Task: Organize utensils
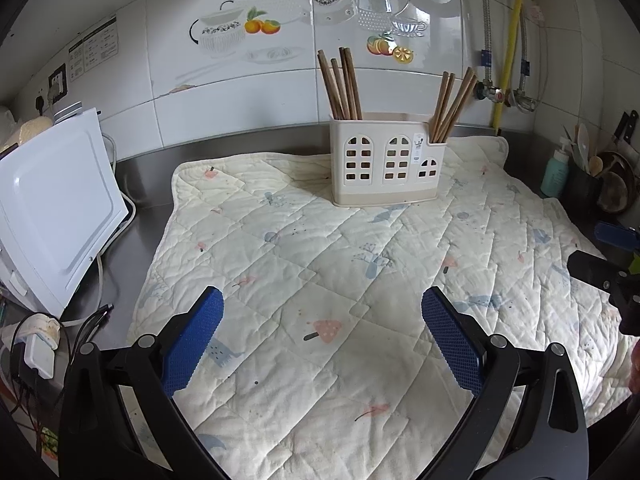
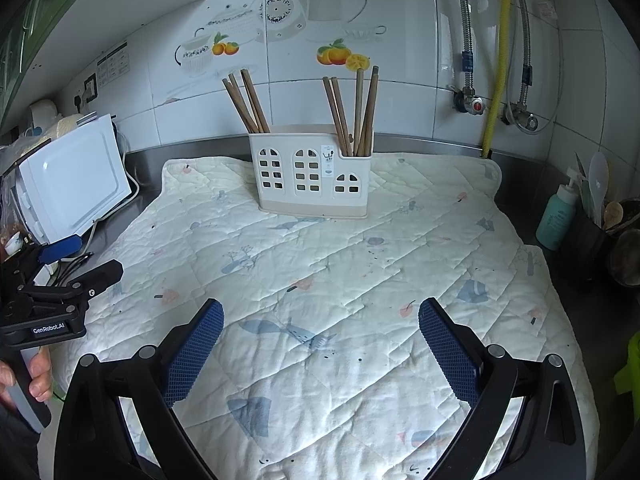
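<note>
Wooden chopsticks: four left, four right

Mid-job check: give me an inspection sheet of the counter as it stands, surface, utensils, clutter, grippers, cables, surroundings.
Surface: quilted mat spread over a steel counter.
Job's things: cream utensil holder upright at the mat's back edge; chopsticks in its left compartment, another bunch in the right.
Clutter: nothing seen on the mat.
Grippers: left hand-held gripper open, empty; right hand-held gripper open, empty.
Cables: white cord and charger left of the mat.
Surroundings: white appliance, teal bottle, tiled wall with pipes.
</note>
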The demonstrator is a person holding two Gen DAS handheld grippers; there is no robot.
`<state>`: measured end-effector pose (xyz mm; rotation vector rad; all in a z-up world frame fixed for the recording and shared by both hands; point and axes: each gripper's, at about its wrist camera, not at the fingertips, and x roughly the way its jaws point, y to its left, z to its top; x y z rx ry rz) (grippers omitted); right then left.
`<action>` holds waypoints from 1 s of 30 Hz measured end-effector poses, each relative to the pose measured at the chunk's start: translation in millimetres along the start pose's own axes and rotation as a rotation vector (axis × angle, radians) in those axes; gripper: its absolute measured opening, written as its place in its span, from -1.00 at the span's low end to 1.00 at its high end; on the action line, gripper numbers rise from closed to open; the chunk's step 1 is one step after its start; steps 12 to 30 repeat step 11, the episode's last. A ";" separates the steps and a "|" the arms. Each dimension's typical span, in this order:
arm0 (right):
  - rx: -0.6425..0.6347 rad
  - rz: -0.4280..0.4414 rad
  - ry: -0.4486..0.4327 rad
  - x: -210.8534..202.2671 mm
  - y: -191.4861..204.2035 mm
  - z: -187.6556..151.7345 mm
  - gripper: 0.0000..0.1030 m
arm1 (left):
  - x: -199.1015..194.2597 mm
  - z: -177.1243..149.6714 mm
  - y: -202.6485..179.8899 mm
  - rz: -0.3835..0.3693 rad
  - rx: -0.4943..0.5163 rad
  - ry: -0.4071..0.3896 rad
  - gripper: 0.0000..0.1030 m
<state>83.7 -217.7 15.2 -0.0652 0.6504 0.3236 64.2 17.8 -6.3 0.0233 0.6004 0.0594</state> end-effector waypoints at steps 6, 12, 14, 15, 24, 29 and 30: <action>0.009 -0.001 0.000 0.7 -2.1 -0.9 0.84 | 1.0 1.1 -1.2 -0.006 0.002 0.009 0.90; 0.007 0.001 0.004 0.6 -2.6 -0.9 0.84 | 0.4 0.9 -1.7 -0.007 0.005 0.007 0.90; 0.007 0.001 0.004 0.6 -2.6 -0.9 0.84 | 0.4 0.9 -1.7 -0.007 0.005 0.007 0.90; 0.007 0.001 0.004 0.6 -2.6 -0.9 0.84 | 0.4 0.9 -1.7 -0.007 0.005 0.007 0.90; 0.007 0.001 0.004 0.6 -2.6 -0.9 0.84 | 0.4 0.9 -1.7 -0.007 0.005 0.007 0.90; 0.007 0.001 0.004 0.6 -2.6 -0.9 0.84 | 0.4 0.9 -1.7 -0.007 0.005 0.007 0.90; 0.007 0.001 0.004 0.6 -2.6 -0.9 0.84 | 0.4 0.9 -1.7 -0.007 0.005 0.007 0.90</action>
